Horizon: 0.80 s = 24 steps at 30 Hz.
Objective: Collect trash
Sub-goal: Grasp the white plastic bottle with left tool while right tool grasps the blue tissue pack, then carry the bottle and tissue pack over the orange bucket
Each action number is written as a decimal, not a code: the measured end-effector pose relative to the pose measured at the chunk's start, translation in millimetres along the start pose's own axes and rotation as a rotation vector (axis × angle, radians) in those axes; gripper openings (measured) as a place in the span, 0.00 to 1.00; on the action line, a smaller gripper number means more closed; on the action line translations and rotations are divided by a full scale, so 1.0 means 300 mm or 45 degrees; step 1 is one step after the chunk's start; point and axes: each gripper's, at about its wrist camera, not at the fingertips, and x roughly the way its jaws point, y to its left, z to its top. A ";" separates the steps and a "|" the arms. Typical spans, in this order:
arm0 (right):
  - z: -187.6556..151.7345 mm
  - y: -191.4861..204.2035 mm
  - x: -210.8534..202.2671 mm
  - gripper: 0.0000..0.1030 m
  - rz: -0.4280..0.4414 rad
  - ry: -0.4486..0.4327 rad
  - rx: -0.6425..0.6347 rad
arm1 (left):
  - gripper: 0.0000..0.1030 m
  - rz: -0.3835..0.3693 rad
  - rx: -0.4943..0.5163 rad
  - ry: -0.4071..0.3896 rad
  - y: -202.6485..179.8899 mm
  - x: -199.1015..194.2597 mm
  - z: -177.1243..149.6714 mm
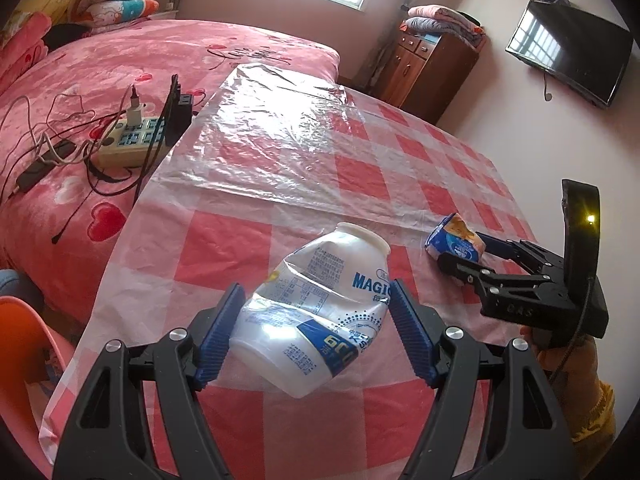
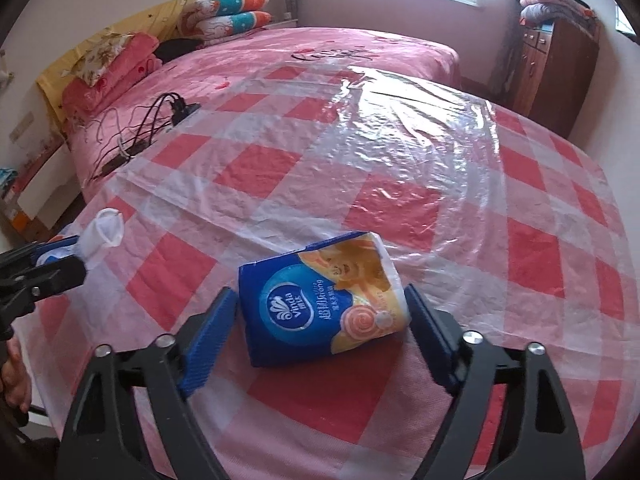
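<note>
The crushed white bottle (image 1: 320, 312) is clamped crosswise in the left tool (image 1: 316, 336). Right of the bottle, the tissue pack (image 2: 320, 304) is bracketed crosswise by the right tool (image 2: 320, 336), pads not yet seated.

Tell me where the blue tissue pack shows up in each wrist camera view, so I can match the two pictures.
Left wrist view: the blue tissue pack lies at right of centre on the checked cloth, at the tips of the right claw.
Right wrist view: it fills the lower middle, between that claw's blue pads.
Shared landmark: the crushed white bottle, at the left edge in the right view.
</note>
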 end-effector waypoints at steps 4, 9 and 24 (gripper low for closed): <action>-0.001 0.008 -0.002 0.71 -0.031 -0.001 -0.014 | 0.72 -0.010 -0.017 0.008 0.034 -0.005 -0.012; -0.006 0.012 -0.011 0.58 -0.036 -0.013 -0.019 | 0.72 -0.014 -0.038 0.002 0.075 -0.027 -0.020; -0.045 0.018 -0.055 0.39 -0.069 -0.034 0.103 | 0.72 -0.008 -0.092 -0.025 0.207 -0.102 -0.051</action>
